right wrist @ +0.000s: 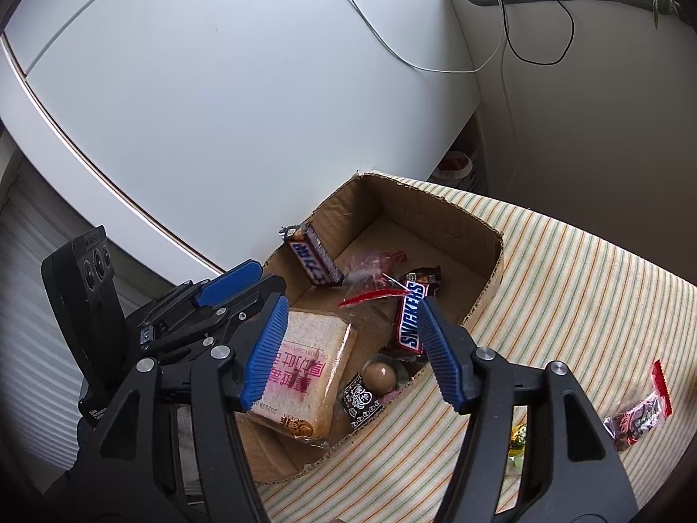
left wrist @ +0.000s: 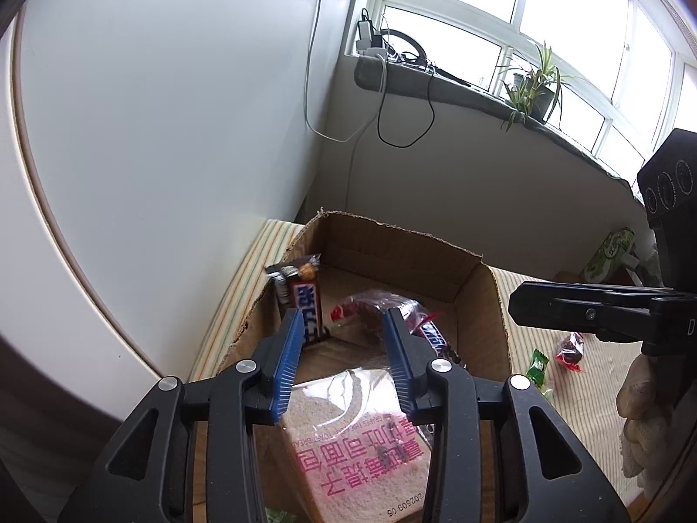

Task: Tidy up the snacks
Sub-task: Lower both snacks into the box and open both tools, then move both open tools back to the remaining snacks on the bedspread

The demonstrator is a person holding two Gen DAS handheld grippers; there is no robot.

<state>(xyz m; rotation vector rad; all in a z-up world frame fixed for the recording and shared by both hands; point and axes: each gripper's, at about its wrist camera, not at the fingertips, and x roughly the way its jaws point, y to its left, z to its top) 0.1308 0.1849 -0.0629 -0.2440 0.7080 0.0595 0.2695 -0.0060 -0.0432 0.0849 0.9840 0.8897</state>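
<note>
Done: we see bread [right wrist: 305,375], Snickers [right wrist: 411,320] boxed [right wrist: 488,287] | Left: red packet [right wrist: 640,409] lower right (others too) | left claw [left wrist: 344,353], right claw [right wrist: 353,348] released, empty

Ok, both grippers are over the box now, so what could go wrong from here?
The left gripper and right gripper hang open, close together above the cardboard box; they may collide. The bread pack covers much of the floor, crowding later items. Wrapped snacks still on the striped cloth could be missed.
</note>
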